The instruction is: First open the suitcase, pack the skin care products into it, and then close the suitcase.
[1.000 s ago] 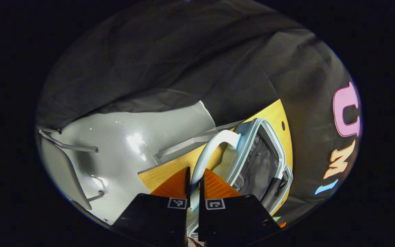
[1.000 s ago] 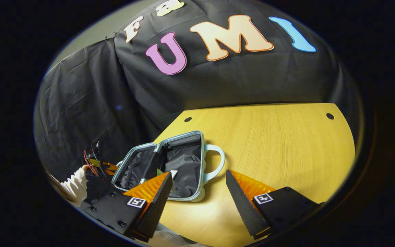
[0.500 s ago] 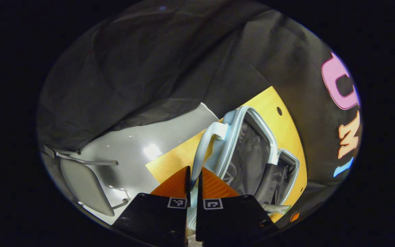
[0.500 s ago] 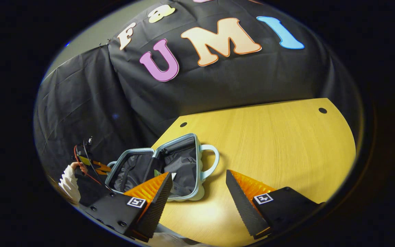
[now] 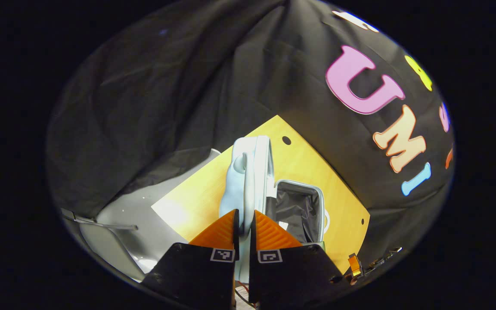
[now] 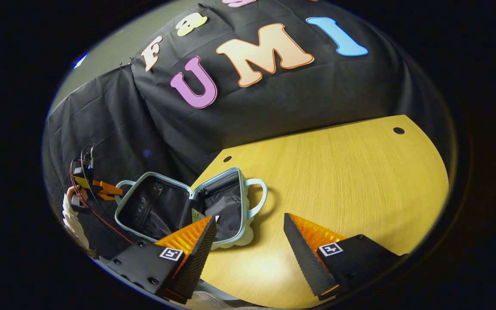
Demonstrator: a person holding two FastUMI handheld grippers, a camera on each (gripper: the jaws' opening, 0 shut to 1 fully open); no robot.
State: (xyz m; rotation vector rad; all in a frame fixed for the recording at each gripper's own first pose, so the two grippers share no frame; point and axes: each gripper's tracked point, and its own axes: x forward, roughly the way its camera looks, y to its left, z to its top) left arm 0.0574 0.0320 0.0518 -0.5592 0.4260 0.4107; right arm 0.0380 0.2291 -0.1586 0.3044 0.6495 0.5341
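A pale blue suitcase [image 6: 230, 234] lies open on the yellow table [image 6: 338, 172], its dark lining showing. My left gripper [image 5: 243, 213] is shut on the lid's handle [image 5: 240, 165], and the lid [image 5: 260, 172] stands nearly upright, seen edge on, beside the base [image 5: 299, 206]. In the right gripper view the left gripper [image 6: 99, 187] holds the raised lid [image 6: 151, 206] at the far left. A small green and white item [image 6: 195, 214] sits inside the base. My right gripper [image 6: 249, 224] hangs open just in front of the suitcase, holding nothing.
The table stretches bare to the right of the suitcase. Small round holes [image 6: 398, 130] mark its corners. Off the table's left edge are grey floor [image 5: 140, 211] and a grey chair [image 5: 106, 241]. A white sleeve [image 6: 70, 215] shows behind the lid.
The left gripper has swung the lid by its handle from lying flat open up to nearly upright. The right gripper stays open and has barely moved.
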